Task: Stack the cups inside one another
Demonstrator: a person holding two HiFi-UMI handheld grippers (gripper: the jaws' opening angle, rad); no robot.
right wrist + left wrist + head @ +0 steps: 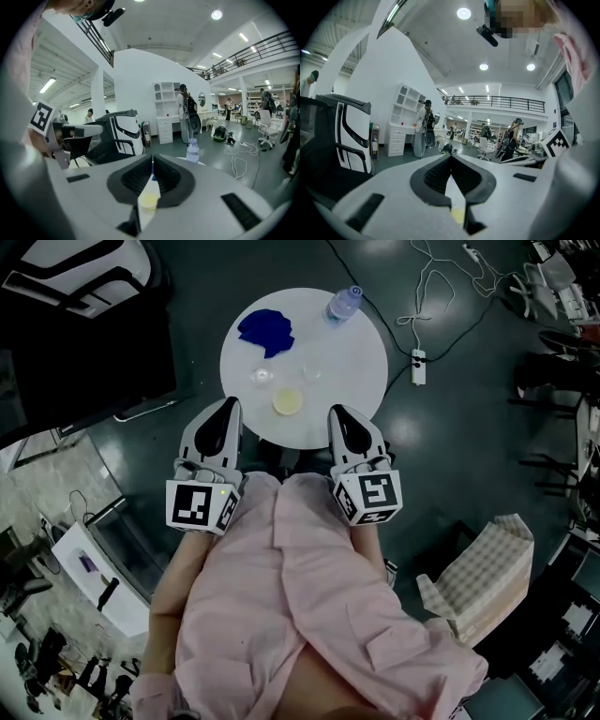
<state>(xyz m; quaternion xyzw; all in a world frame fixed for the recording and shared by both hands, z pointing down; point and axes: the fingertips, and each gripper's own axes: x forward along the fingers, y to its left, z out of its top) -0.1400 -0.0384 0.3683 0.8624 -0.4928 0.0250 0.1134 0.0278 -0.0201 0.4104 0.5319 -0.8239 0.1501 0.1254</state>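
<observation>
A round white table (pixel 349 362) carries a yellowish cup (pixel 288 401) near its front edge and two clear cups (pixel 262 377) (pixel 311 373) just behind it. My left gripper (pixel 231 405) hovers at the table's front left edge, shut and empty. My right gripper (pixel 336 412) hovers at the front right edge, also shut and empty. In the left gripper view the jaws meet at the left gripper (pixel 451 157), with the yellowish cup (pixel 458 214) showing below them. In the right gripper view the right gripper (pixel 152 159) is shut, with the yellowish cup (pixel 149 201) beyond the jaws.
A crumpled blue cloth (pixel 266 331) and a water bottle (pixel 343 304) sit at the table's far side. A power strip (pixel 418 365) with cables lies on the floor to the right. A black-and-white machine (pixel 119 133) stands at the left. Several people stand in the hall behind.
</observation>
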